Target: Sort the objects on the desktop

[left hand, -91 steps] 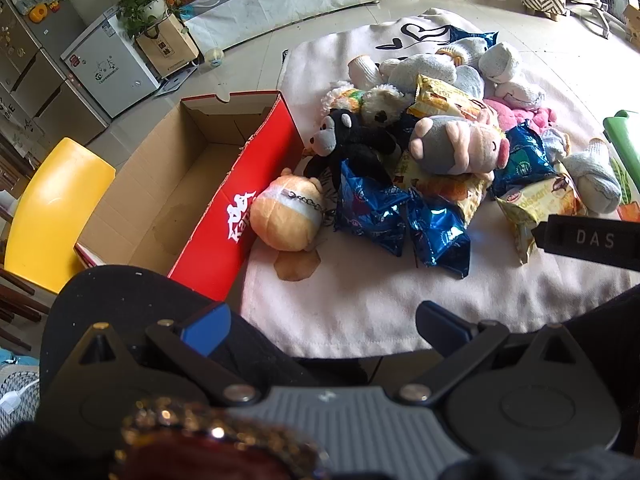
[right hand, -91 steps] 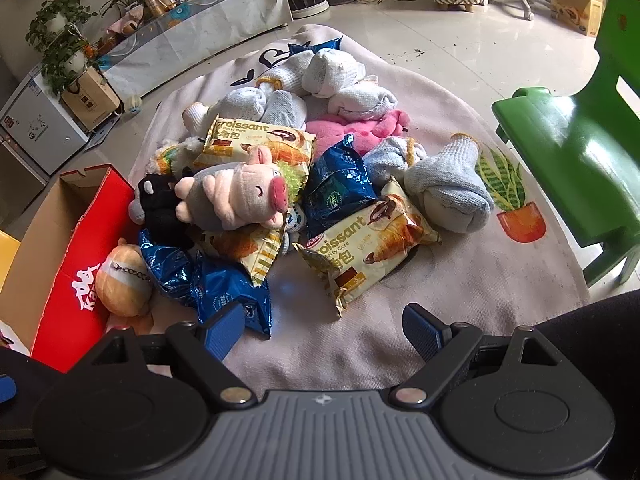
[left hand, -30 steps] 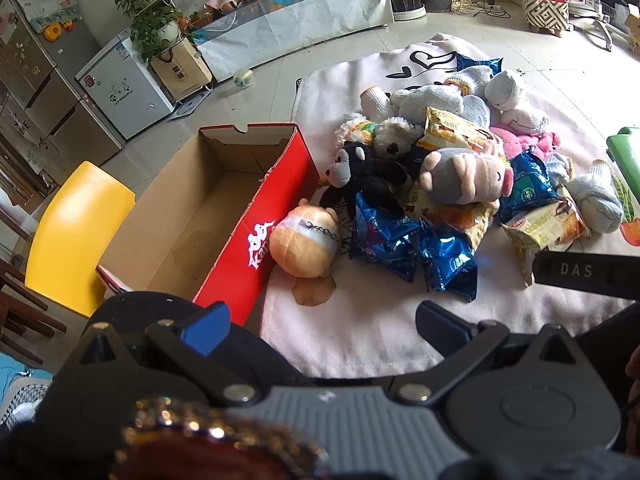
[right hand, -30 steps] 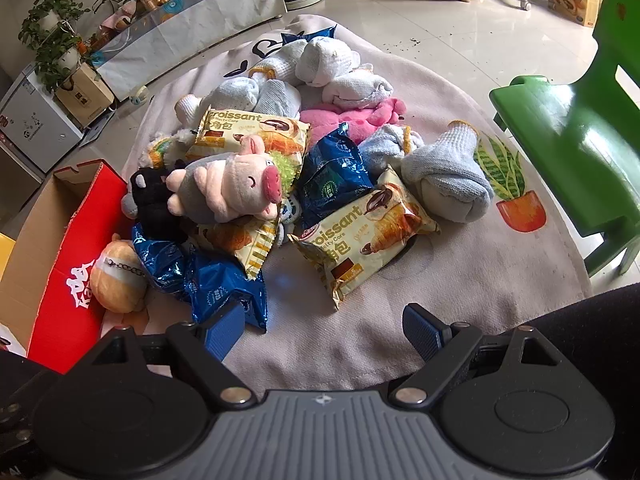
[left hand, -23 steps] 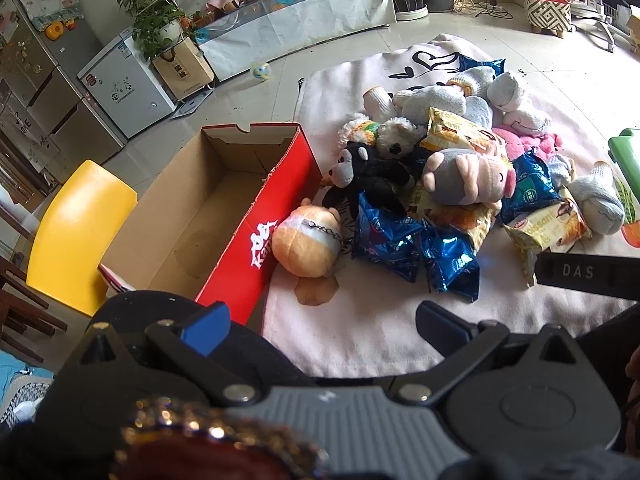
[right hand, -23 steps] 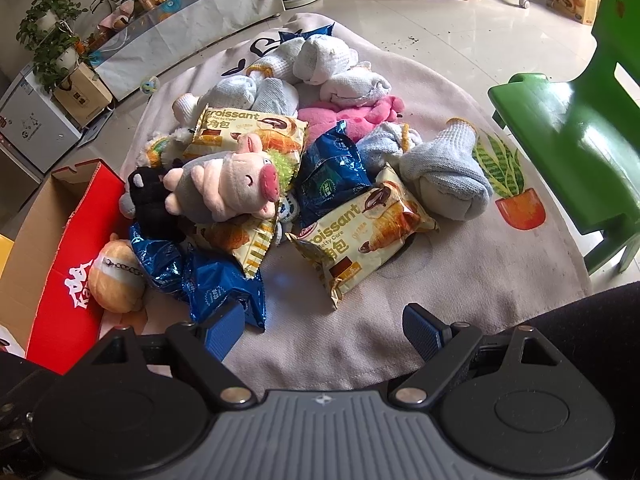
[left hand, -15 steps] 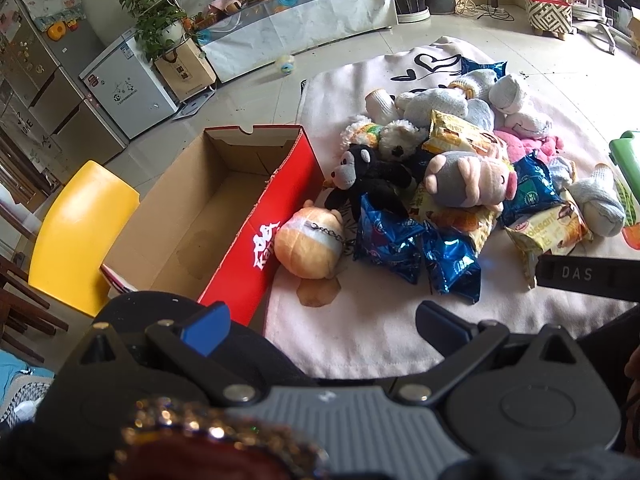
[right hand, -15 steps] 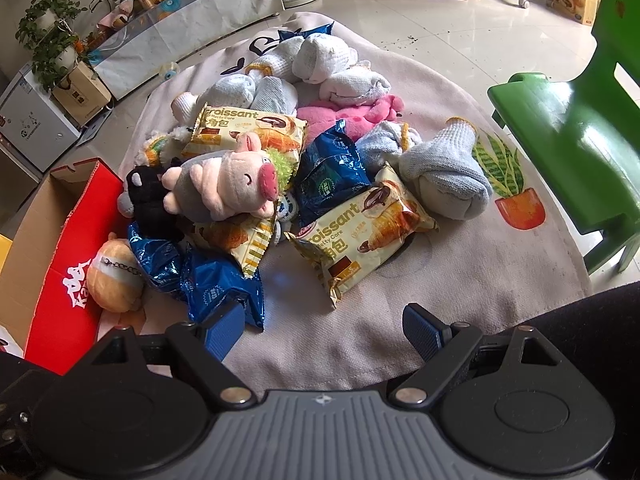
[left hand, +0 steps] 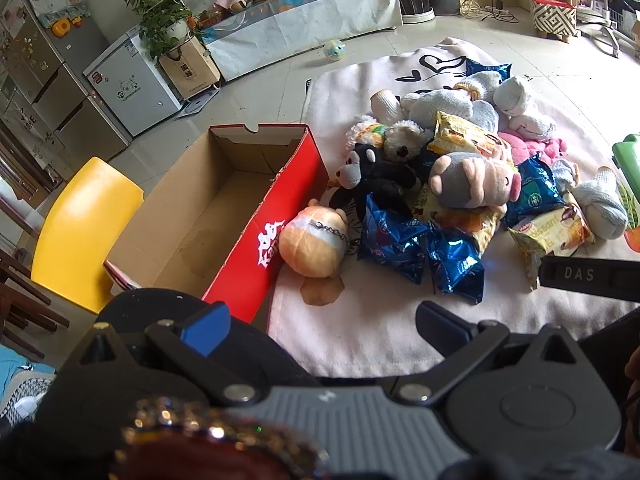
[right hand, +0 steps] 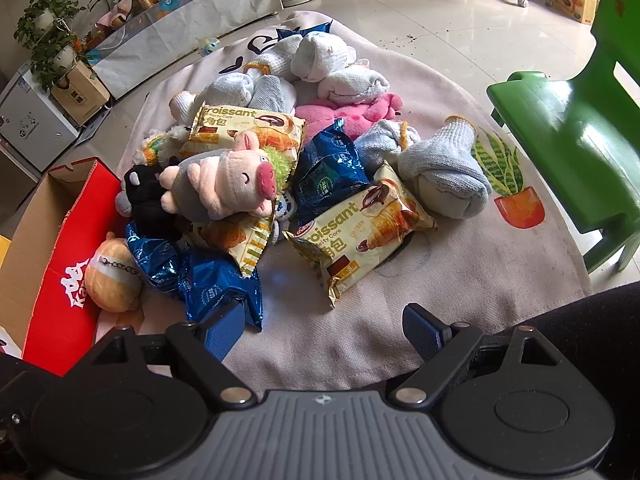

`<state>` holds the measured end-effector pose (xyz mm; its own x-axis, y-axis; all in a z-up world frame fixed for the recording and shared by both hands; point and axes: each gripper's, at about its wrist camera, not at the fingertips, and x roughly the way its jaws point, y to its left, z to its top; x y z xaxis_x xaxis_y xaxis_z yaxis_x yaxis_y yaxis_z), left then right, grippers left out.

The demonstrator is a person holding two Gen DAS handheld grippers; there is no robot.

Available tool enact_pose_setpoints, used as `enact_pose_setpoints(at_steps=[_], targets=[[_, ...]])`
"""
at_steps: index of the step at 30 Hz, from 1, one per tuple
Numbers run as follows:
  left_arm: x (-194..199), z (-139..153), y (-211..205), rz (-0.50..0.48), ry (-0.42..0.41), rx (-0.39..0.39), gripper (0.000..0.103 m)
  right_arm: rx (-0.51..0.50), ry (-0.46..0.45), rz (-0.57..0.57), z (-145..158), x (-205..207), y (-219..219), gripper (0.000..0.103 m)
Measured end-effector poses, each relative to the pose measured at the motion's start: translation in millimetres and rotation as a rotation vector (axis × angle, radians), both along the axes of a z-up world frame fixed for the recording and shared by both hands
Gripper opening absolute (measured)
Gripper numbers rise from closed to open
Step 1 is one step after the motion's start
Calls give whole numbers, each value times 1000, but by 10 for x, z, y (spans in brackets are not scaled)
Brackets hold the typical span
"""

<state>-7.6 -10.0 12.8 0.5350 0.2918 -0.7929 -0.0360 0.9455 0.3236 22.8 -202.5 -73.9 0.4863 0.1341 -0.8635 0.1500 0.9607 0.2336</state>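
One red box (left hand: 288, 216) sits beside three croissant packs (right hand: 360, 236) and three blue packs (right hand: 328, 172). Left gripper (left hand: 320, 324) and right gripper (right hand: 320, 328) fingers spread wide, holding nothing.

Rug (right hand: 460, 280) on floor (left hand: 260, 92) — toys, snacks, socks.

Green chair (right hand: 568, 136) cut off; pink plush (right hand: 352, 114) half-buried

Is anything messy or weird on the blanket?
Yes. The toys, socks and snack bags lie in one jumbled heap. The pig lies on top of a croissant bag, and the box holds nothing visible. There is also a brownish stain on the blanket below the orange plush.
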Motion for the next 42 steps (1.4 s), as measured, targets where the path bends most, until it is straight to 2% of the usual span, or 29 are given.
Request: enact_pose_setpoints(at_steps=[21, 42], targets=[[-48, 80, 18, 5, -21, -13, 103, 2, -8, -6, -16, 6, -20, 87], [-103, 161, 69, 5, -35, -61, 103, -16, -24, 0, 4, -32, 6, 87]])
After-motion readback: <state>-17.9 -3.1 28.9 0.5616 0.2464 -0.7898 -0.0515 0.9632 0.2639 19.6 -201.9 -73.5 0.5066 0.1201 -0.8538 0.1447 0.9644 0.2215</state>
